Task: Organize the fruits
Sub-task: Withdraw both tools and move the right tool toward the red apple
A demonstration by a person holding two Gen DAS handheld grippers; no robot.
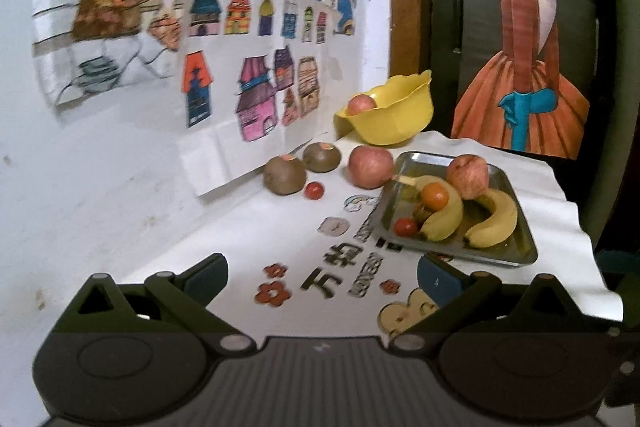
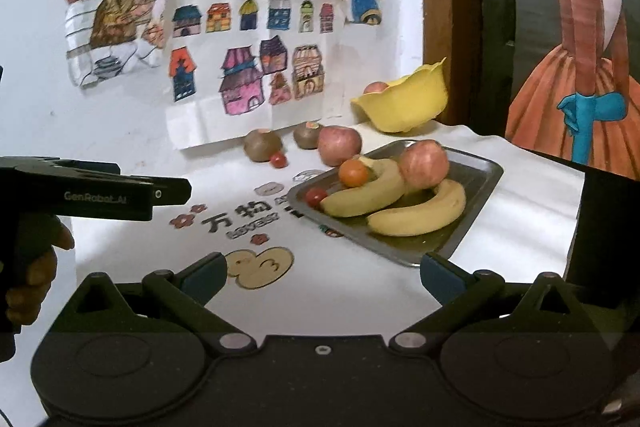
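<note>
Both claws, left claw (image 1: 322,277) and right claw (image 2: 322,275), hang wide and empty at the surface's near edge; sorting seems barely begun, since bananas (image 2: 418,213) crowd the steel tray (image 2: 480,171) at the right edge while kiwis (image 1: 285,174) sit by the wall; next, likely reaching for one fruit.

A white wall (image 2: 40,107) fills the view from 9 to 12 o'clock, hung with coloured children's drawings (image 2: 248,63) of houses and cartoon figures. At 1 o'clock stands a brown wooden door frame (image 2: 444,7); past it, toward 2 o'clock, a dark door (image 1: 472,27) bears a poster of a girl in an orange dress (image 1: 528,83). The table (image 2: 352,279) has a white cloth printed with flowers and characters.
</note>
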